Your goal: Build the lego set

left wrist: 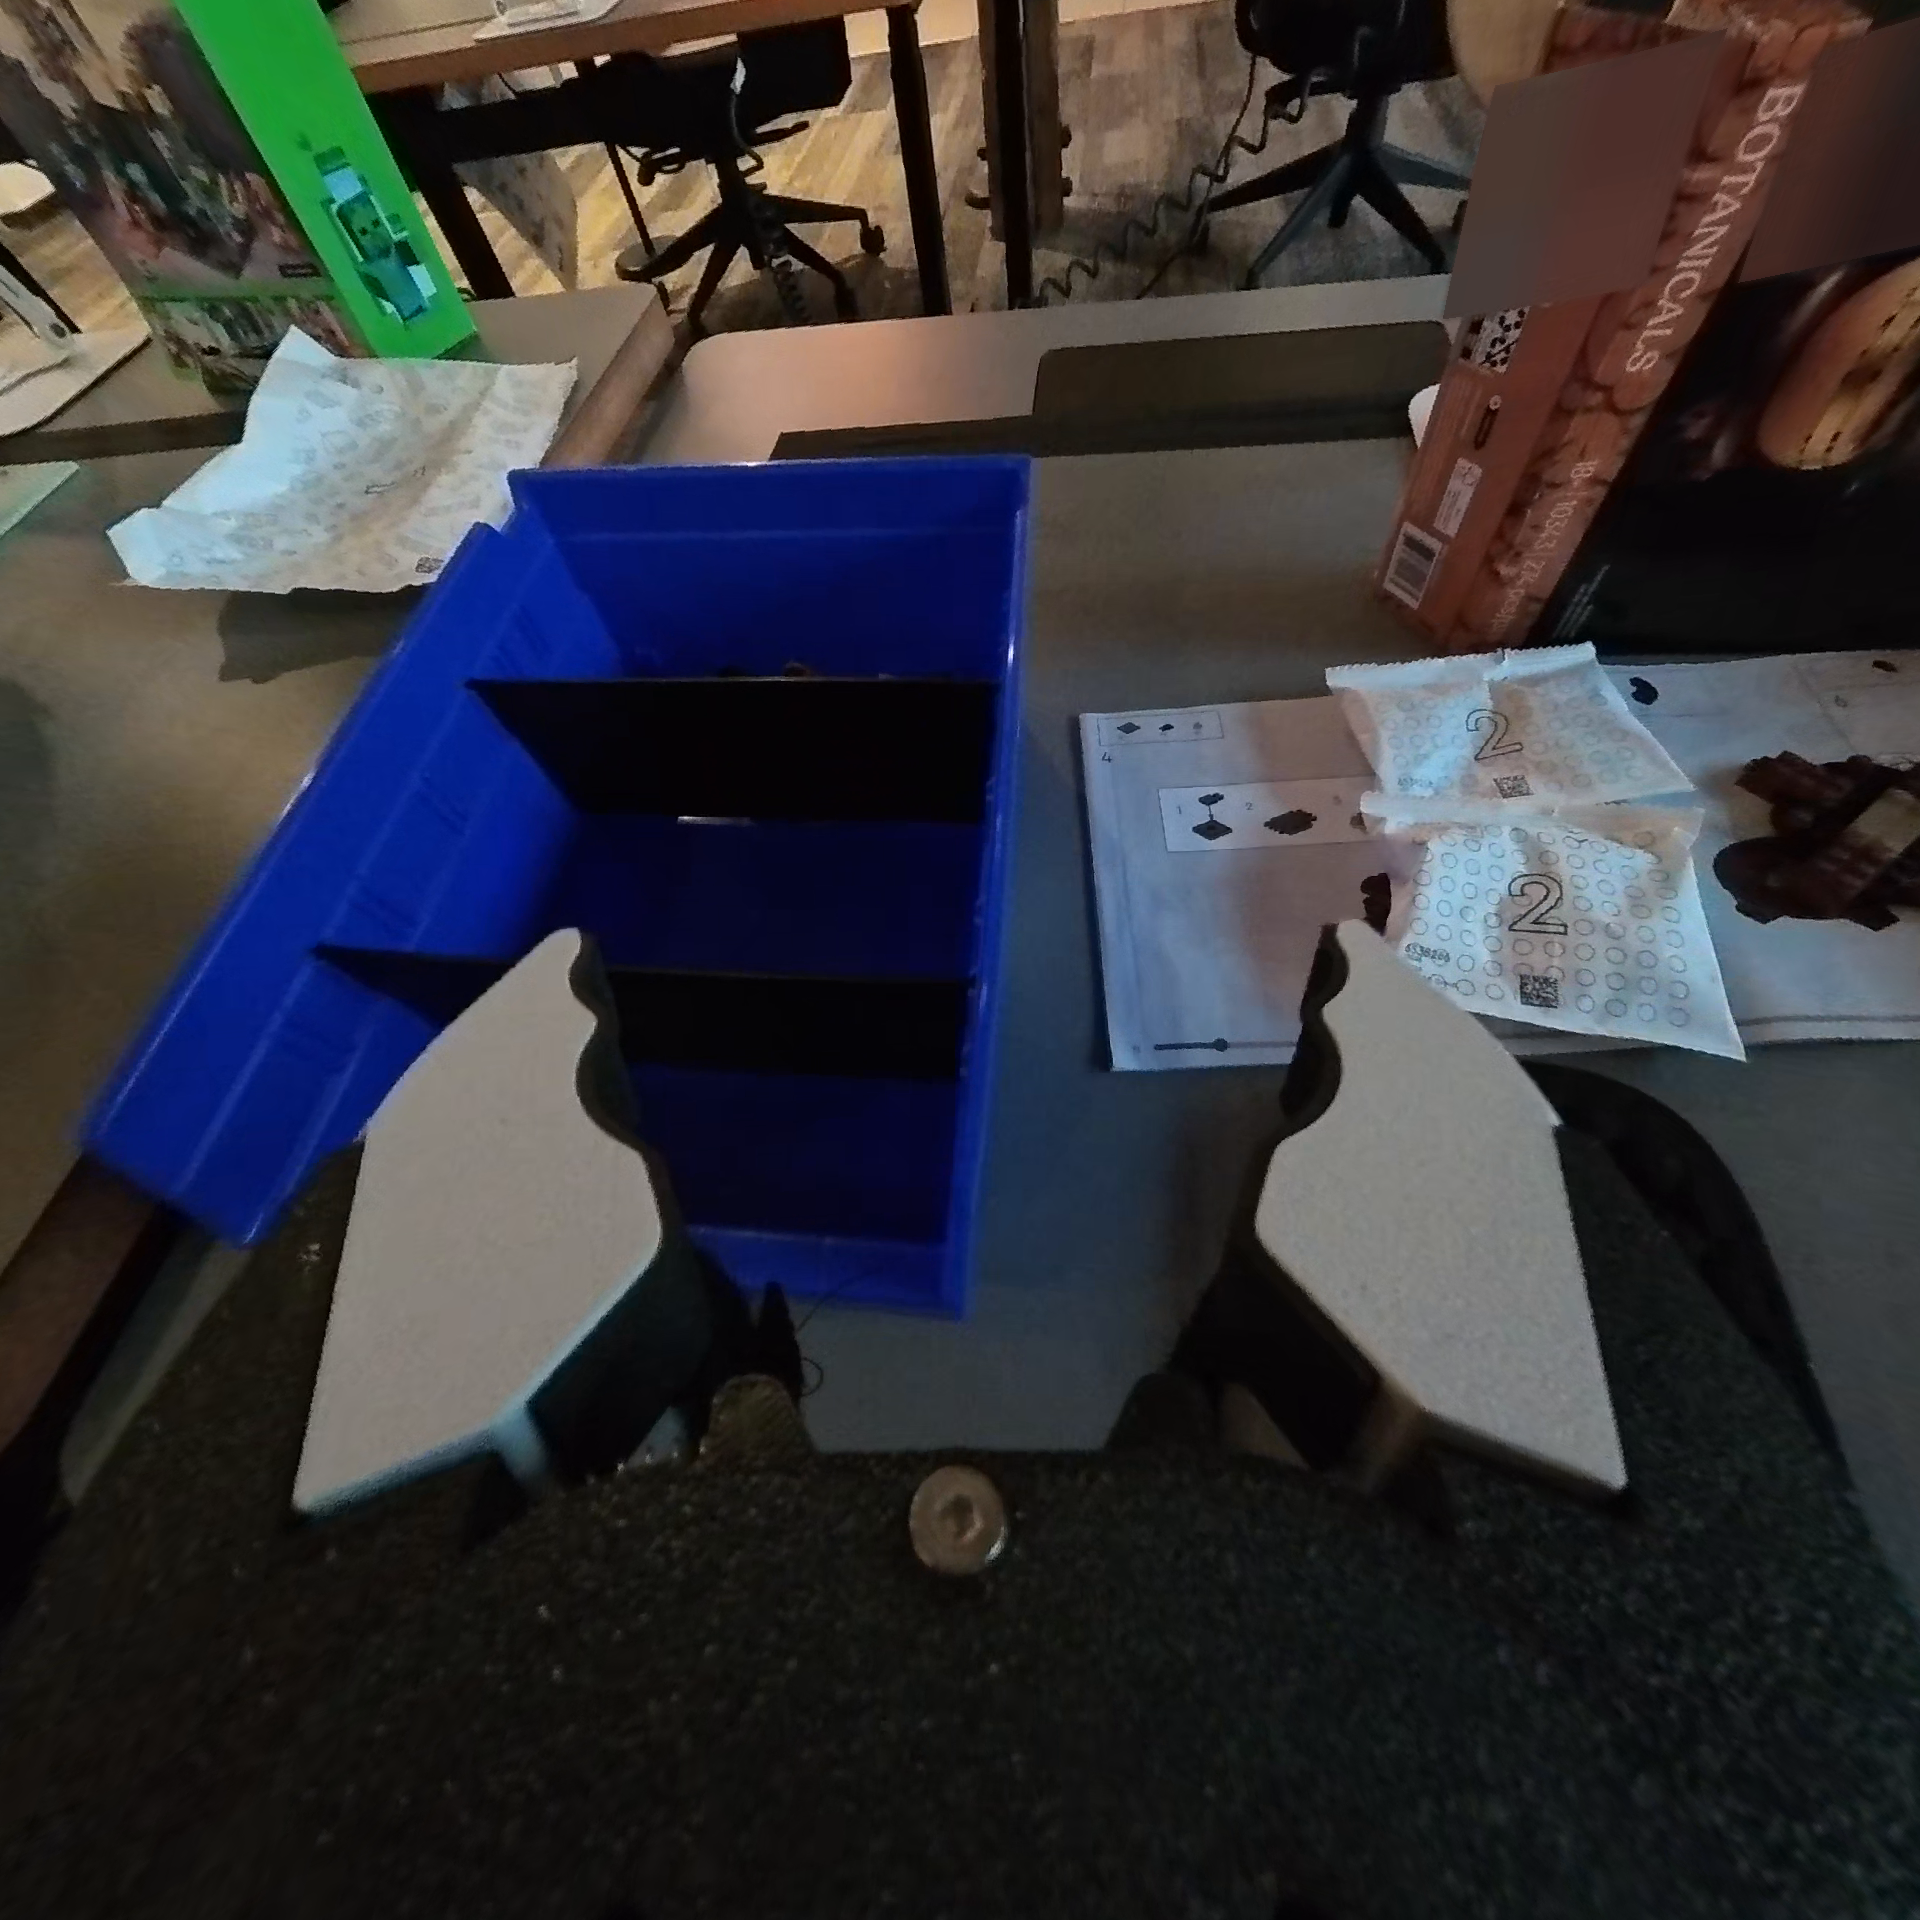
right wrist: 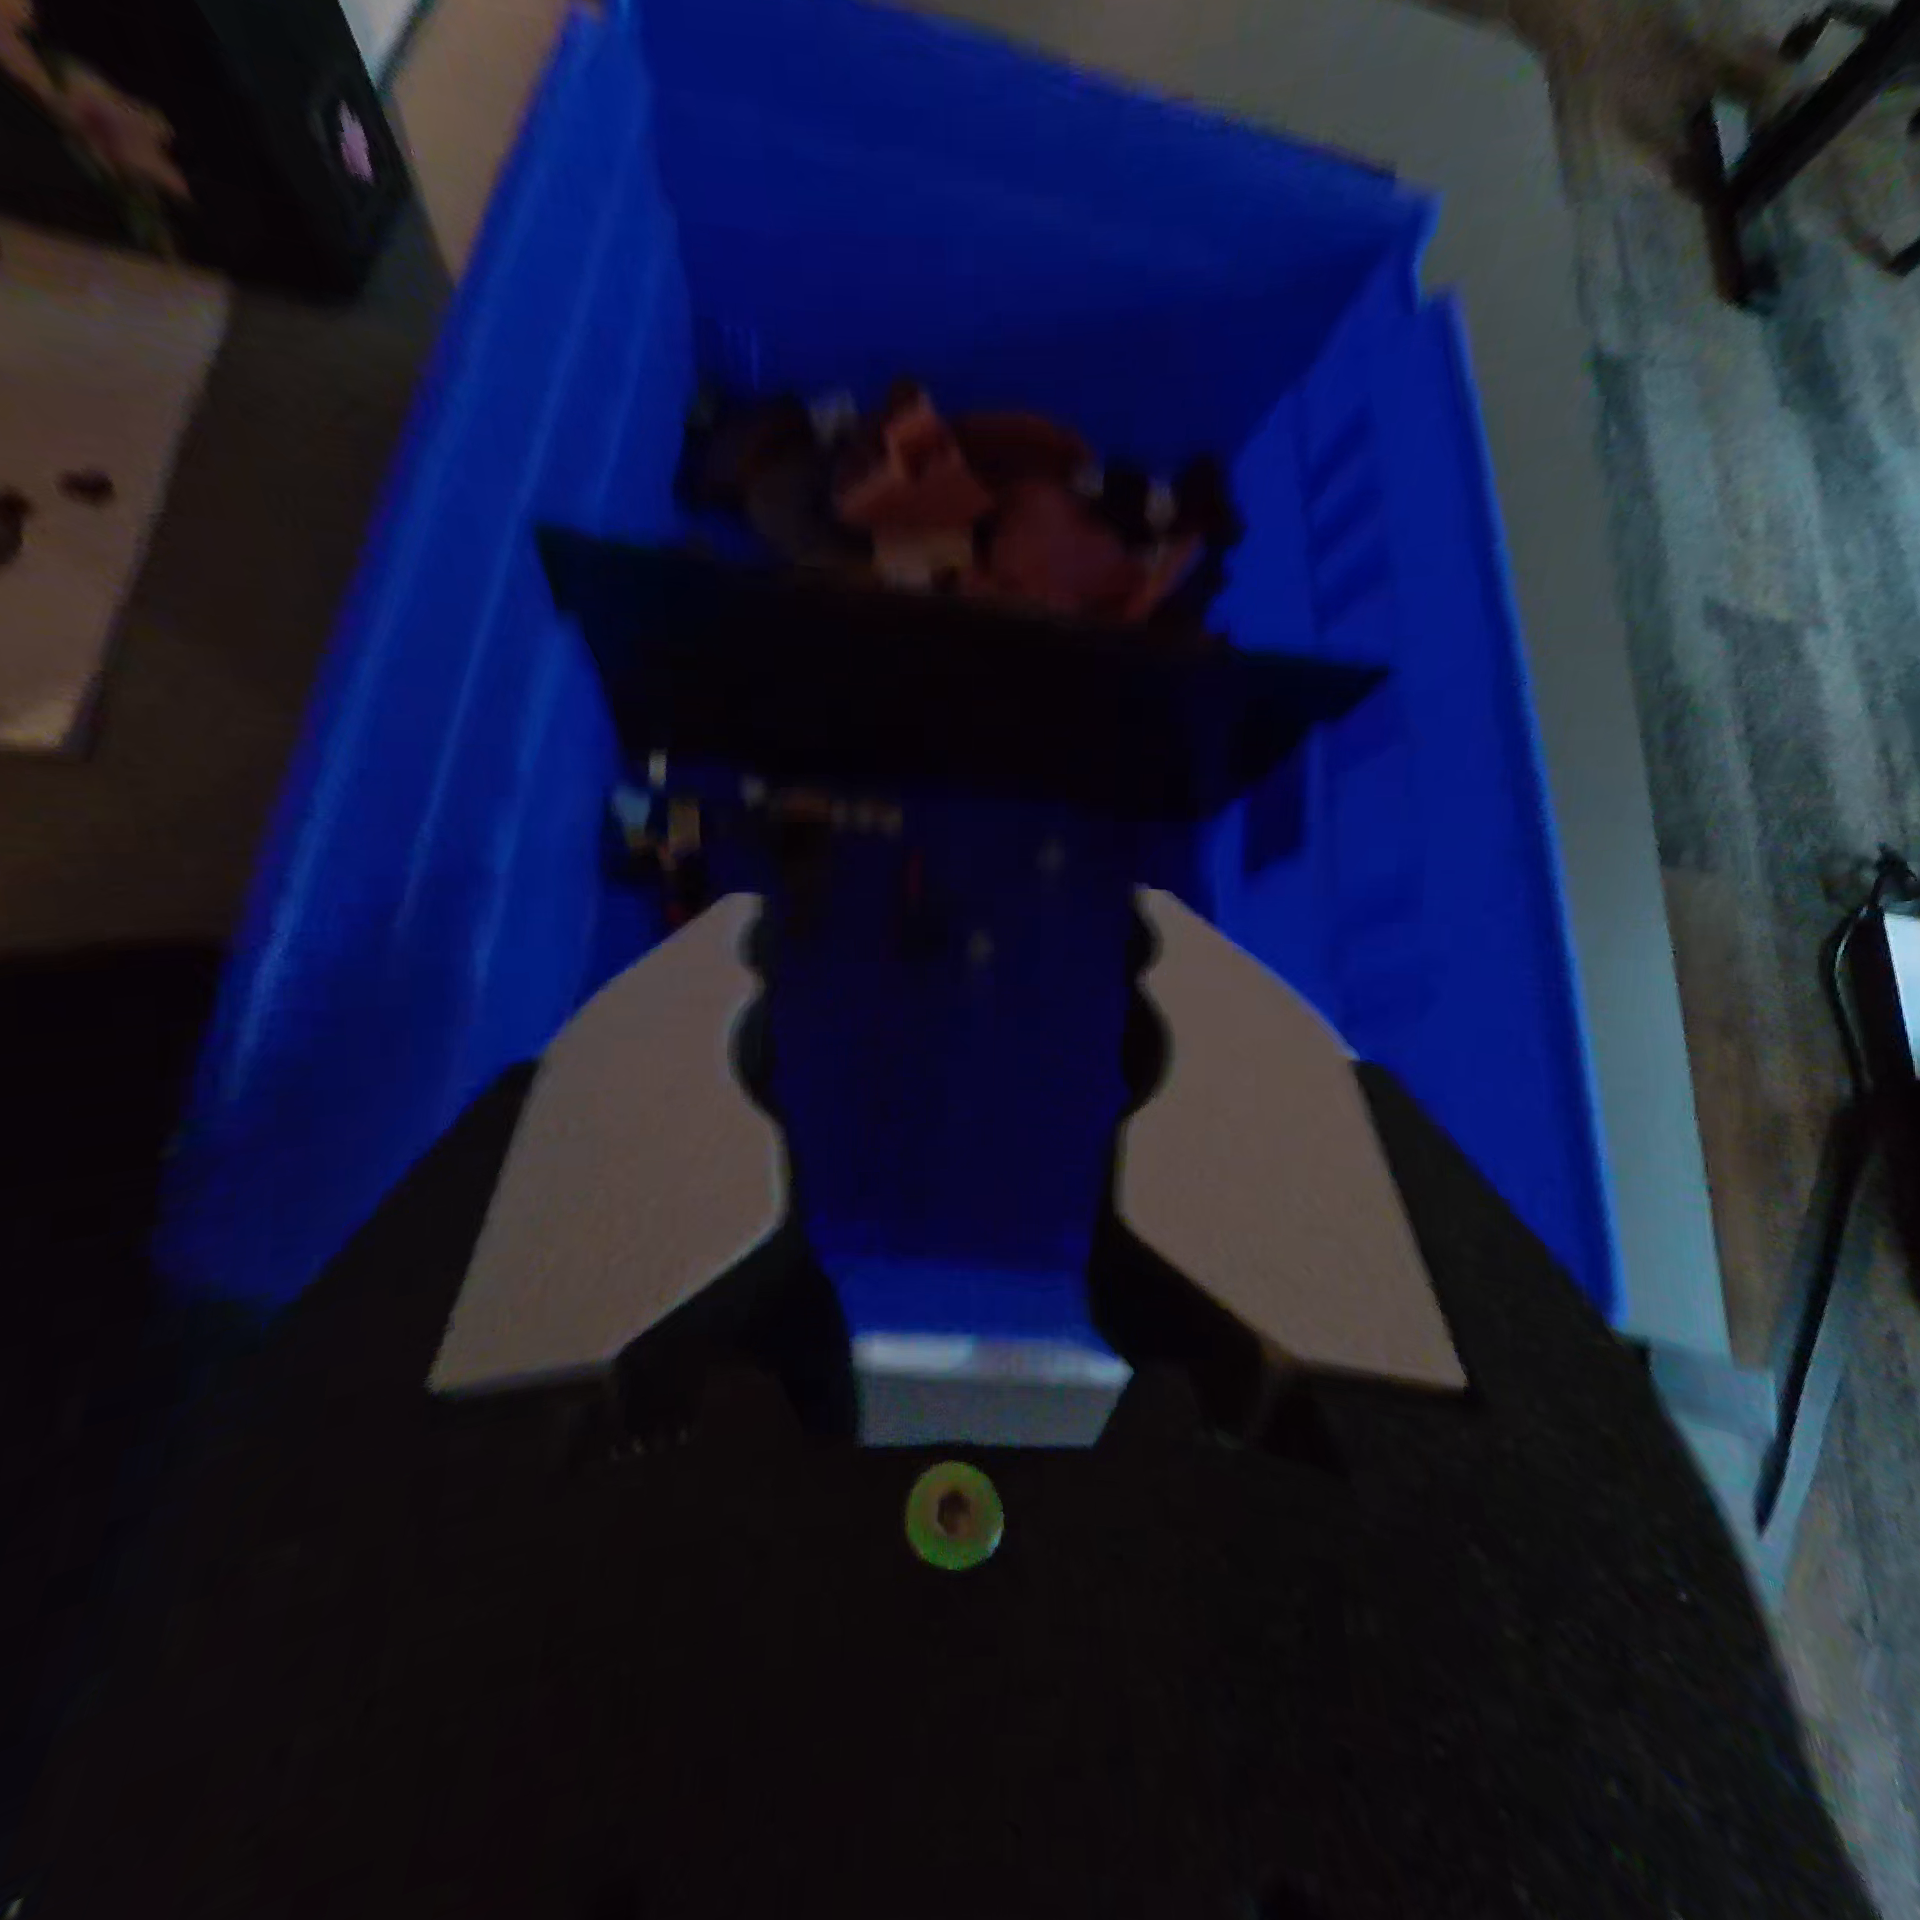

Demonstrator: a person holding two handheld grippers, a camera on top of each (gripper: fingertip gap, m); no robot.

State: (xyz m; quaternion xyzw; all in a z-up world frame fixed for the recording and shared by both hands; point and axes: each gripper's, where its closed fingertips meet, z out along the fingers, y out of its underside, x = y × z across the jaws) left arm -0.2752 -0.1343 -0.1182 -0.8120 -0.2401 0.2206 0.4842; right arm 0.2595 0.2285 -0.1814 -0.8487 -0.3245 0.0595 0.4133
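a: left to right. green box [left wrist: 343, 197] far left is cut off by the frame, a crumpled printed sheet [left wrist: 343, 468] lies in front of it on the tabletop [left wrist: 1174, 582].

b: left gripper [left wrist: 961, 945]?

a: jaws spread wide, nothing between them. it hovers over the near end of the blue bin [left wrist: 665, 831]; one finger shows in front of the bin, the other in front of the instruction booklet [left wrist: 1226, 914].

b: bin contents?

a: black dividers [left wrist: 748, 748] split it into three. from the left view only a sliver of dark stuff peeks over the far divider. the right view shows a brownish pile [right wrist: 966, 499] in the far compartment, too blurred to identify.

b: right gripper [right wrist: 940, 914]?

a: inside the bin, jaws apart, nothing pinched. small dark bits [right wrist: 665, 831] lie just ahead of the tips; too dim and smeared to say what they are.

b: right side?

a: two white numbered bags [left wrist: 1527, 821] on the booklet, a dark brown brick build [left wrist: 1829, 831] cut off at the edge, and a tall printed box [left wrist: 1621, 416] behind, partly under a blur patch.
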